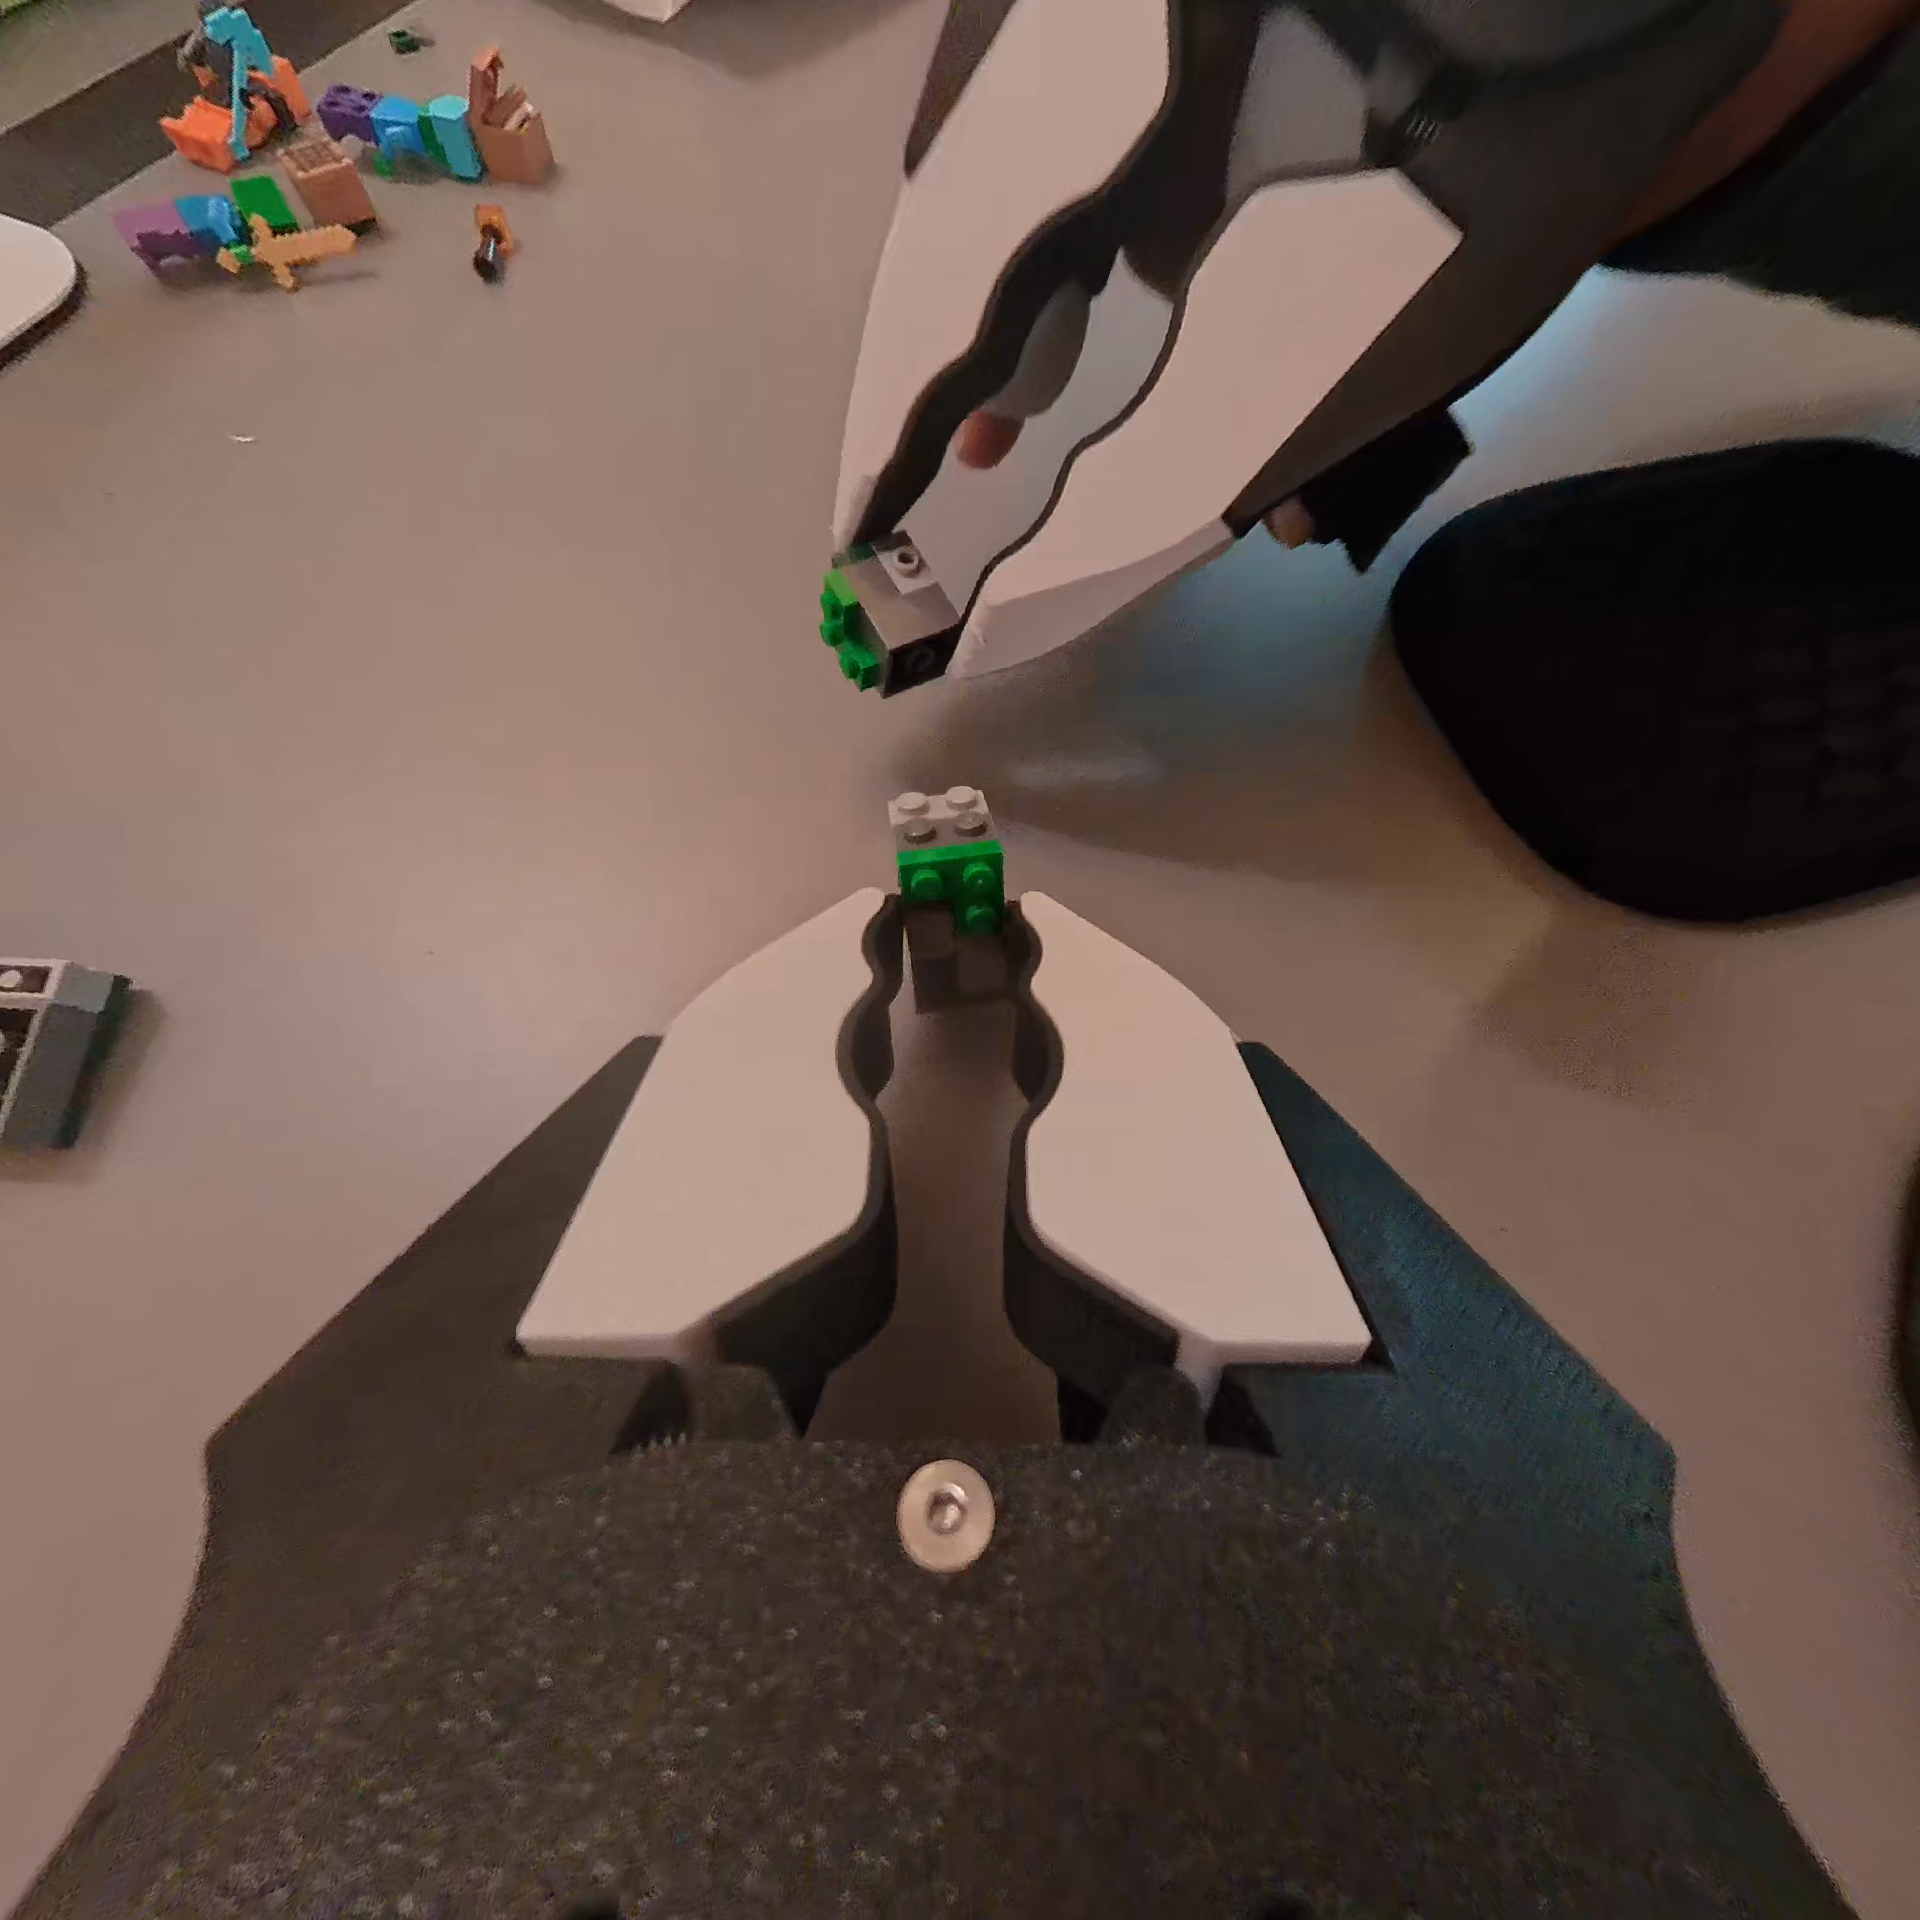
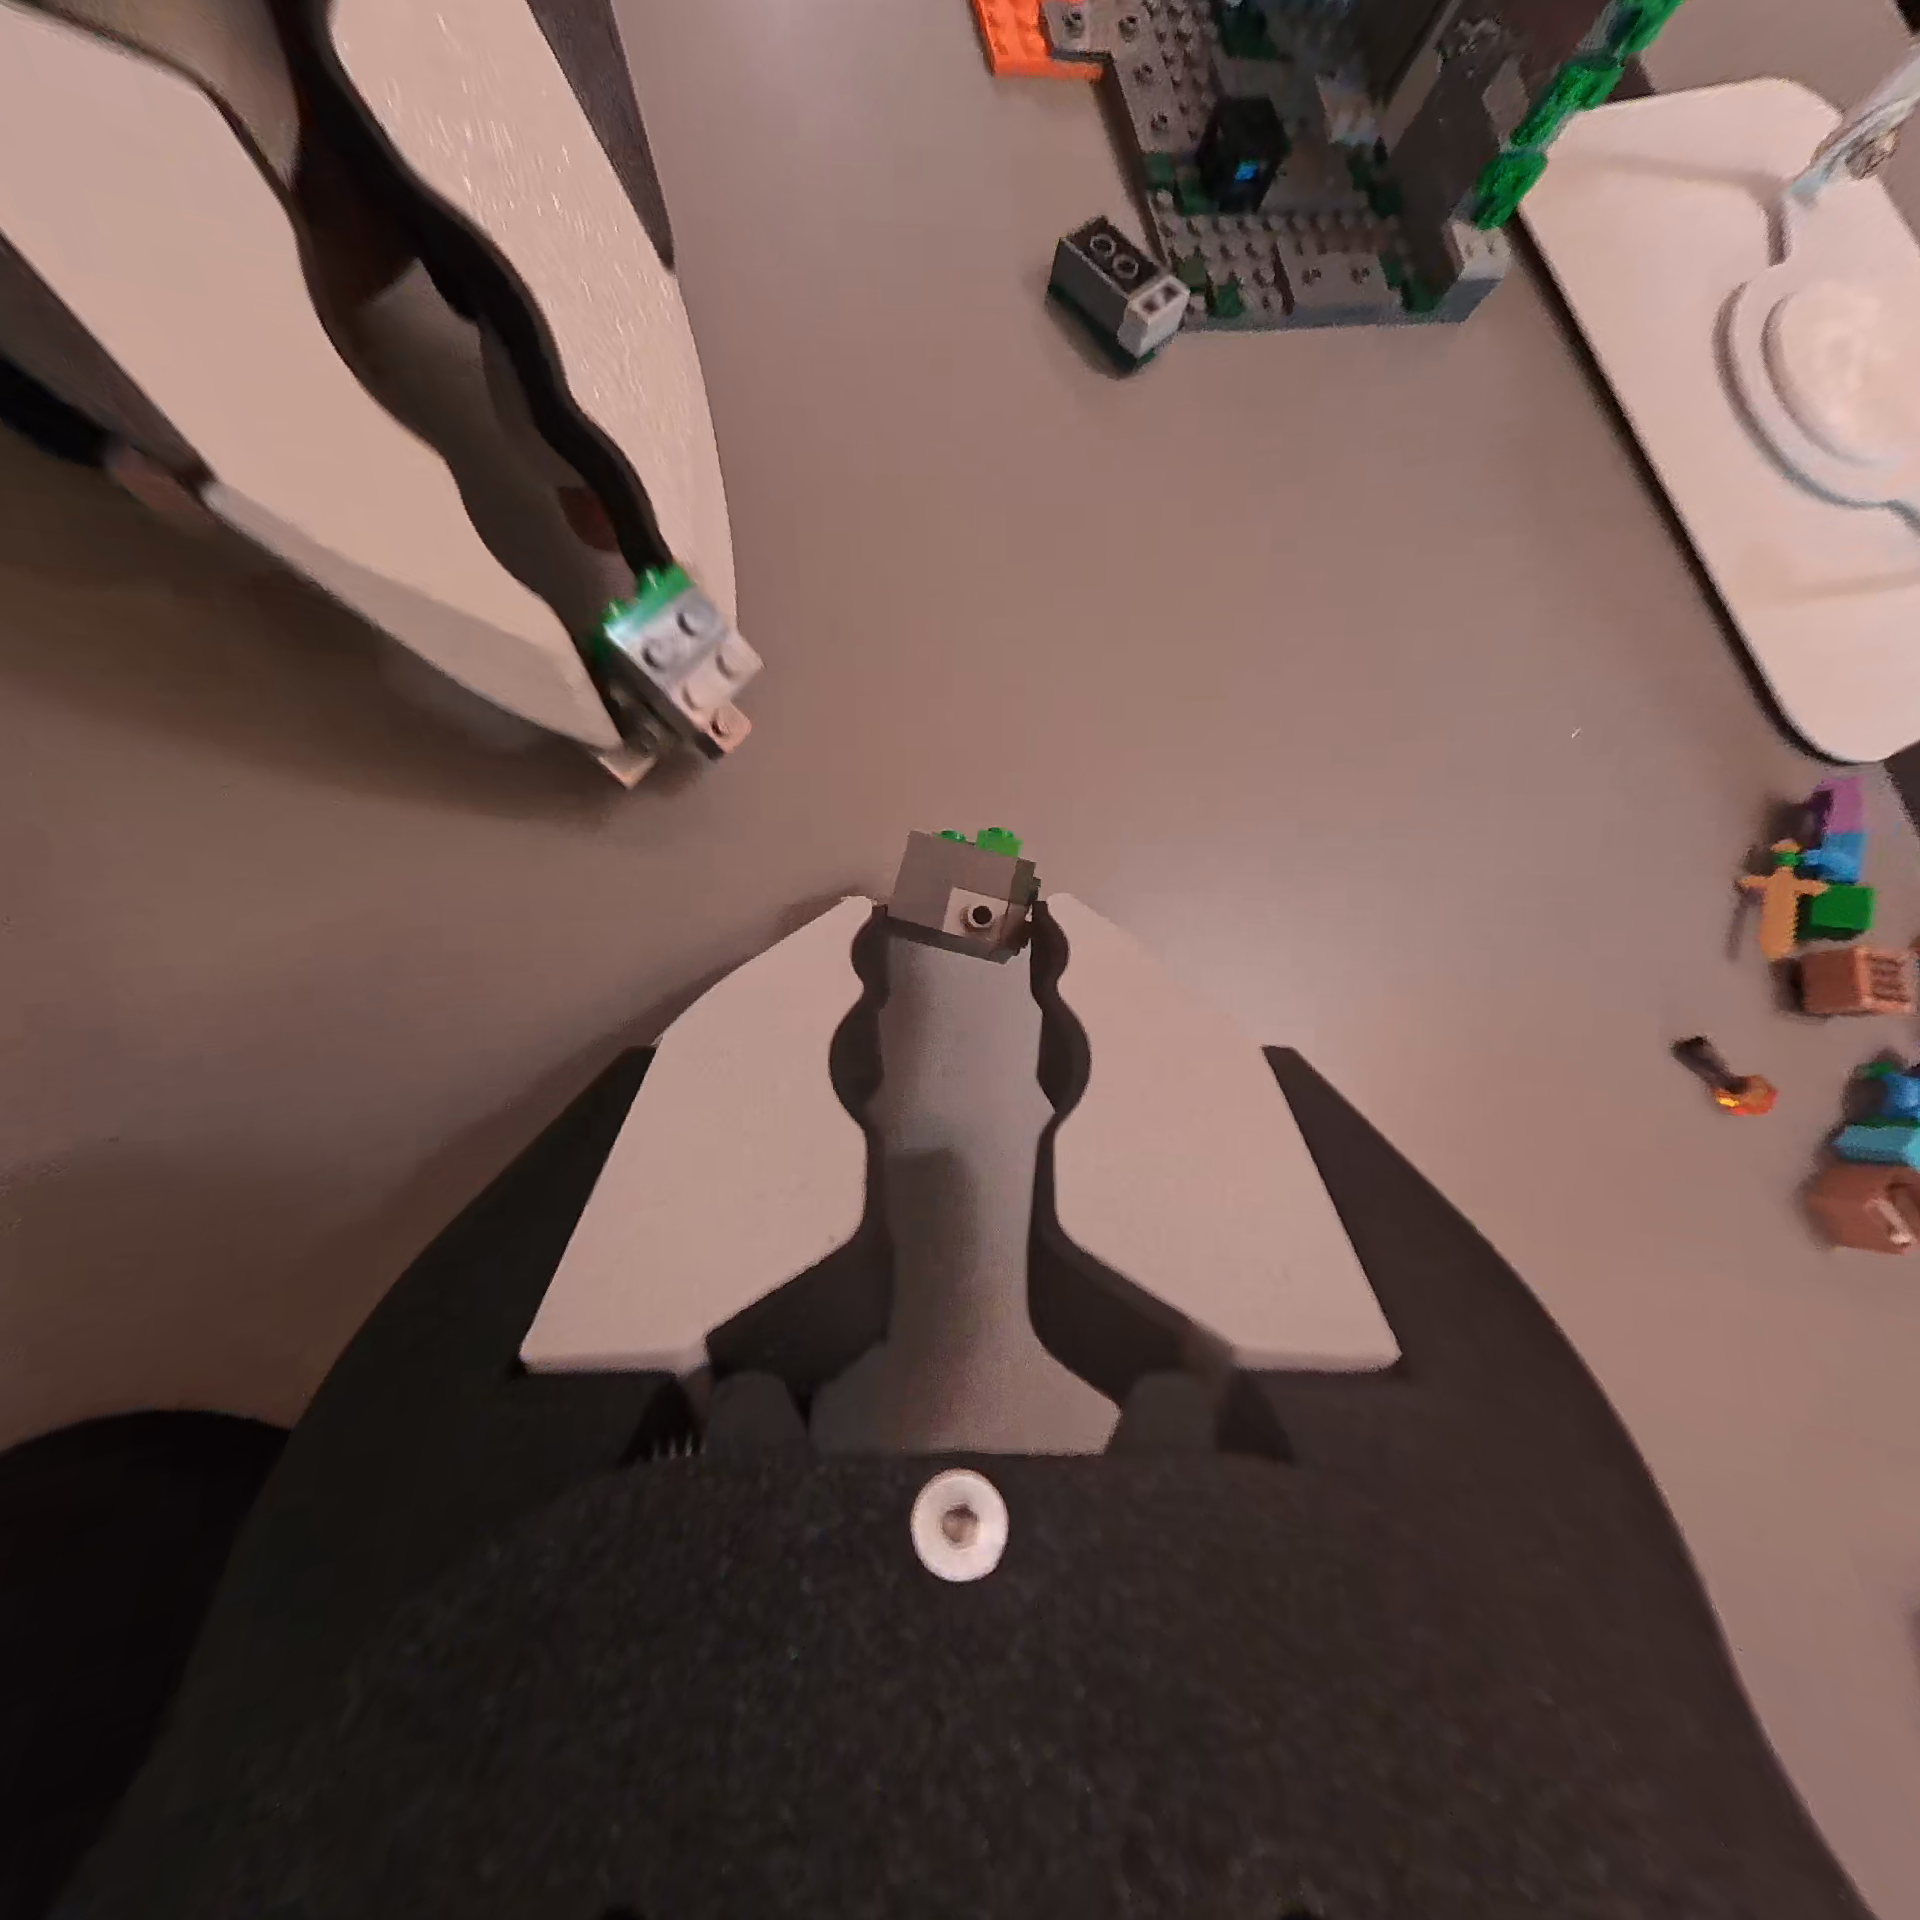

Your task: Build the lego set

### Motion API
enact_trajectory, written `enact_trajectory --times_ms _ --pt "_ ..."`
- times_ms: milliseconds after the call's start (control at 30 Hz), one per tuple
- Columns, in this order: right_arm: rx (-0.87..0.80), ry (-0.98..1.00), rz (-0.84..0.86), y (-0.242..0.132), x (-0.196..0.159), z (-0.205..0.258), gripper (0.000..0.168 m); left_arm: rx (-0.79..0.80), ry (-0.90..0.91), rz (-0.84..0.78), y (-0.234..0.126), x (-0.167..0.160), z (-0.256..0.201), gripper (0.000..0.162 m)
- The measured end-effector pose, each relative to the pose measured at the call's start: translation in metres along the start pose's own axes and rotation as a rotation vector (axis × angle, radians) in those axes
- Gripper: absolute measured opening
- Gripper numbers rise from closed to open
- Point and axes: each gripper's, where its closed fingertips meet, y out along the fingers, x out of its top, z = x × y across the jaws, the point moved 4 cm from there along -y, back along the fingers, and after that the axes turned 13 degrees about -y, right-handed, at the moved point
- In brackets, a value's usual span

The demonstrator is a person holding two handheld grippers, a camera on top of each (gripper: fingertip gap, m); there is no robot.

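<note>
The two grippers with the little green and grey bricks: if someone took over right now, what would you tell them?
Left gripper: shut on a small green-and-grey block, held above the table.
Right gripper: shut on a second grey block with green studs.
The two blocks are close but apart, not joined.
The big grey build stands farther off; loose coloured pieces lie aside.
Done: both blocks picked up. Left: probably press them together, then add them to the build.
</note>
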Motion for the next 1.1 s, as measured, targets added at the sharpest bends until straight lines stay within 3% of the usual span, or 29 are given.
enact_trajectory --times_ms 233,467,733,1100 --pt "-0.046 -0.08 0.082 0.006 0.034 0.005 0.025 0.088 0.032 0.042 0.01 -0.004 0.0 0.018" --pt "-0.063 -0.141 0.151 0.011 0.039 0.015 0.026 0.103 0.019 0.039 0.009 -0.004 0.003 0.018" --pt "0.014 -0.077 0.074 0.004 0.045 0.022 0.031 0.096 0.024 0.039 0.008 -0.005 0.003 0.019" --pt "0.194 0.154 -0.088 -0.004 0.053 0.025 0.031 0.114 0.043 0.04 0.007 -0.006 0.004 0.018"
